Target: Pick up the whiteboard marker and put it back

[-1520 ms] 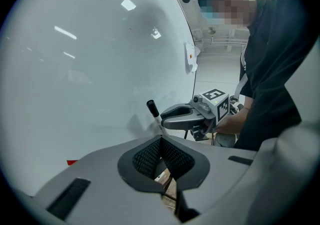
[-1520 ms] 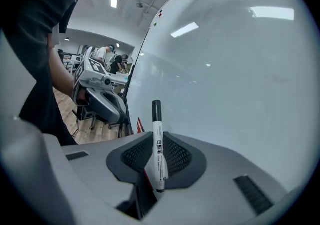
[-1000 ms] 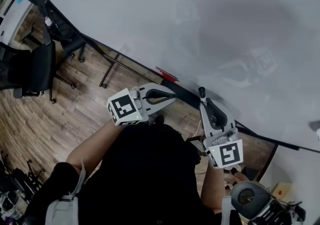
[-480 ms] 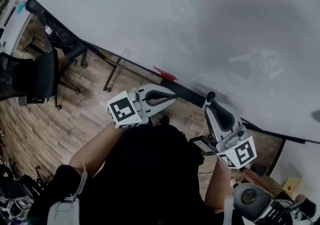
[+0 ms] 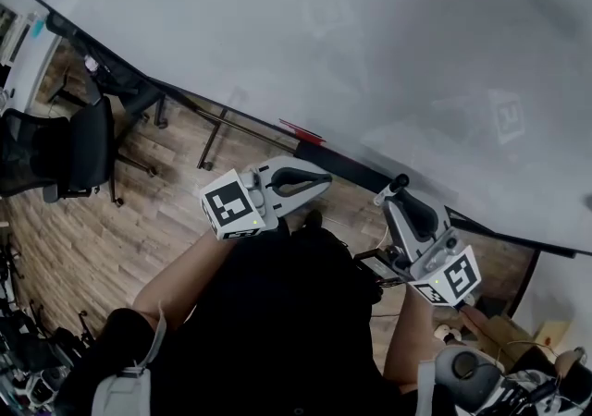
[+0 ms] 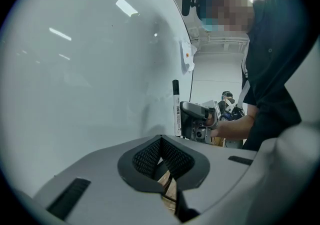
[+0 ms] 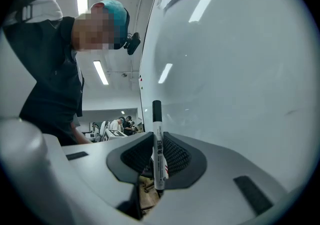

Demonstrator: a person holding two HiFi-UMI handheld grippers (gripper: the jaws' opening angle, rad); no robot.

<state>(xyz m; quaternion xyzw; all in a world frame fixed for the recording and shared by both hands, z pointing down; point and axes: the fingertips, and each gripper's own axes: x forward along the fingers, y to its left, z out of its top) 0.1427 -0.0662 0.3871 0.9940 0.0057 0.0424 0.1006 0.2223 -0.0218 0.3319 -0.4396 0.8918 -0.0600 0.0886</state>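
Observation:
The whiteboard marker [image 7: 158, 155], white with a black cap, stands upright between the jaws of my right gripper [image 7: 158, 139], which is shut on its lower barrel. In the head view the marker's cap [image 5: 400, 182] pokes out past my right gripper [image 5: 403, 199], close to the bottom edge of the whiteboard [image 5: 388, 54]. My left gripper [image 5: 324, 180] is level with it on the left, shut with nothing in it. From the left gripper view, past the left gripper [image 6: 160, 139], the marker [image 6: 176, 109] shows upright in the right gripper [image 6: 197, 119] against the board.
A black ledge [image 5: 340, 167] runs under the whiteboard, with a red object [image 5: 302, 131] at its left end. A black office chair [image 5: 79, 141] stands on the wooden floor [image 5: 139, 211] at the left. Equipment [image 5: 481, 382] sits at the lower right.
My right gripper has moved to the right and slightly down along the board's lower edge, the marker still in it. The left gripper has hardly moved.

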